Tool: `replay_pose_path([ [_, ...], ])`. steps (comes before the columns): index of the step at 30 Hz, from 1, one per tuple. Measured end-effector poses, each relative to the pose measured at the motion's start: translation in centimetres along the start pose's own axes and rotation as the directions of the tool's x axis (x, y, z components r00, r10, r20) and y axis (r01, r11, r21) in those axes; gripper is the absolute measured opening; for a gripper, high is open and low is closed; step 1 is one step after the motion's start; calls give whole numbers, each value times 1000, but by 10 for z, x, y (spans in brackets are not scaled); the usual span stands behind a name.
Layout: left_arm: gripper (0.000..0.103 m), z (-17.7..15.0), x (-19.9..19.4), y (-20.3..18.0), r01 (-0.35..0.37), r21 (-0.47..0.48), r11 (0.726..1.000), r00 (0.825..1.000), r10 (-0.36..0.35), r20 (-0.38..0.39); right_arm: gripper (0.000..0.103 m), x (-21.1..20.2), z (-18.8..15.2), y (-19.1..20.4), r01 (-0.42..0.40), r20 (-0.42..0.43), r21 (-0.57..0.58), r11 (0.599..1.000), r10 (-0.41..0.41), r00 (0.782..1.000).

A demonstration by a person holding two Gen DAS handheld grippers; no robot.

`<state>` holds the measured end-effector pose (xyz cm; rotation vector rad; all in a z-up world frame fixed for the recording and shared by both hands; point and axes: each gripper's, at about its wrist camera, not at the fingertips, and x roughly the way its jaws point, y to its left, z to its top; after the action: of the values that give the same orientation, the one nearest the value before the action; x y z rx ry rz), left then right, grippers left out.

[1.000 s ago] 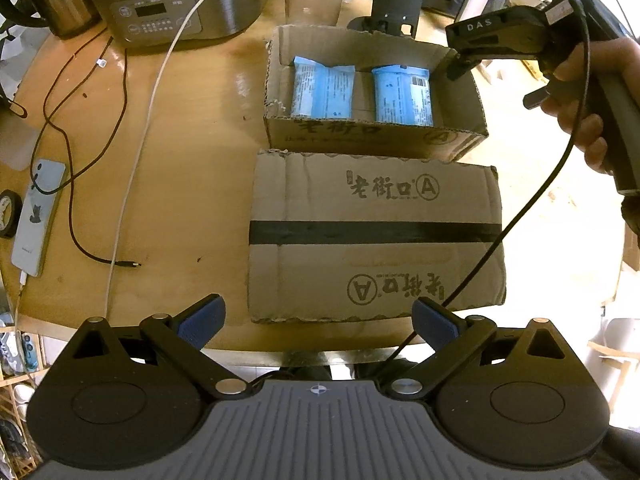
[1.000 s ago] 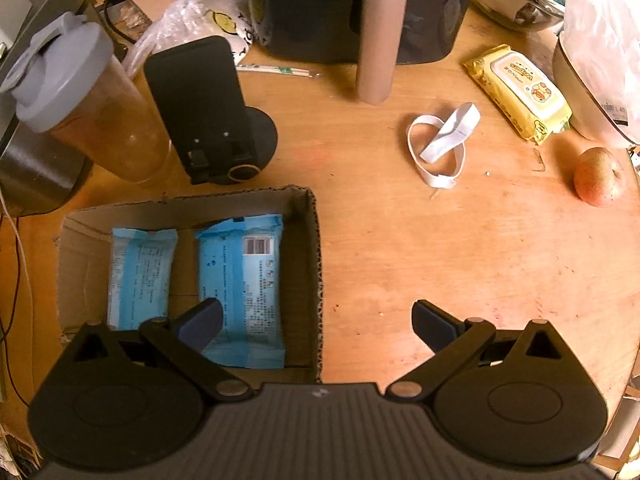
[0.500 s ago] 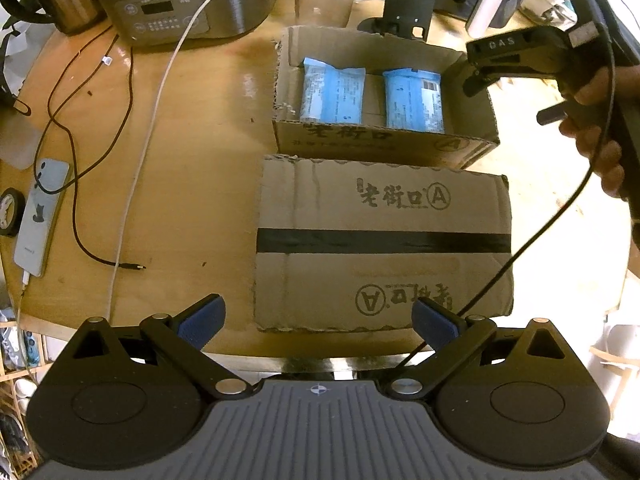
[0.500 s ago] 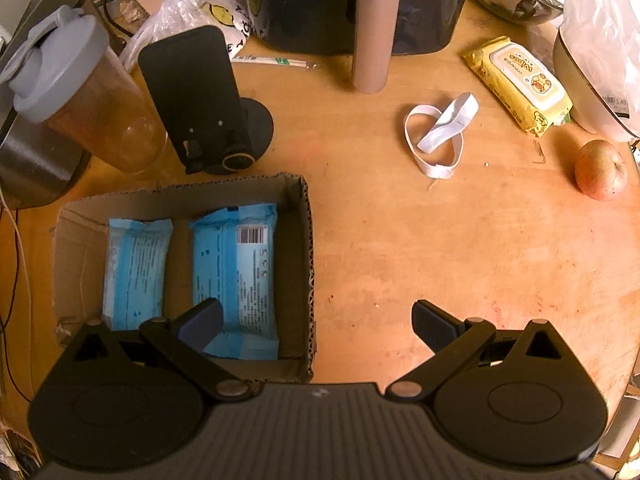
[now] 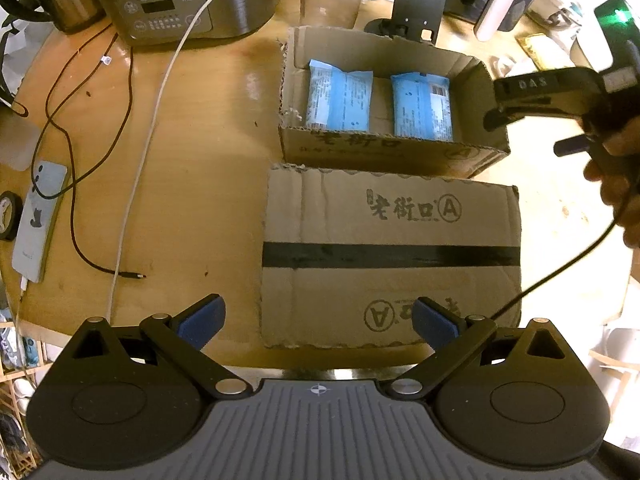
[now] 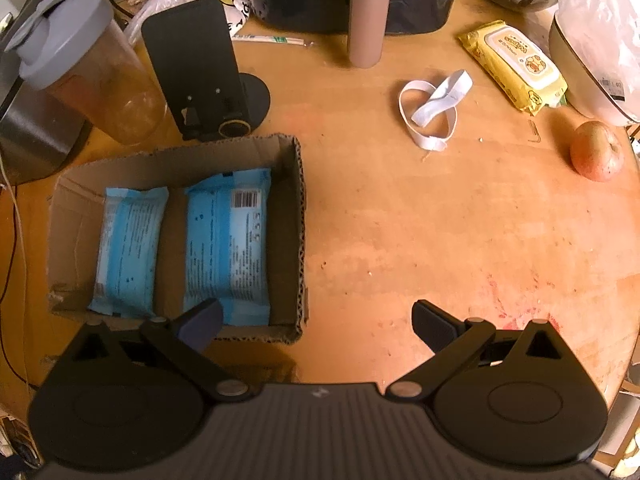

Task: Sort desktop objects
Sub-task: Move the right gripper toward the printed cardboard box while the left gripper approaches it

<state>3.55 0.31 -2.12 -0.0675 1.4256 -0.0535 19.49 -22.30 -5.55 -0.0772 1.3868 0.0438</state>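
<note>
We have two blue packets (image 6: 226, 246) lying side by side in the open box (image 6: 298, 236) near the table's (image 6: 440, 240) far edge, long axes running from near to far edge. We judge the yellow pack (image 6: 514, 66) and elastic band (image 6: 432, 108) still unsorted. Left tool (image 5: 318, 320) and right tool (image 6: 316, 322) are both released, empty.

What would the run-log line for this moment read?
left gripper: open, empty | right gripper: open, empty | box: two blue packs
</note>
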Motion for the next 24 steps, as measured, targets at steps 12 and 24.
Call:
replay_pose_path([
  [12,102,15,9,9,9,-14,1000,1000,-9,-9,103,-11,-26,0,-21,-7,-27,999,21,1000],
  [24,102,24,15,14,26,-20,999,999,-27,-30,103,-19,-53,2,-44,-22,-36,998,43,999],
])
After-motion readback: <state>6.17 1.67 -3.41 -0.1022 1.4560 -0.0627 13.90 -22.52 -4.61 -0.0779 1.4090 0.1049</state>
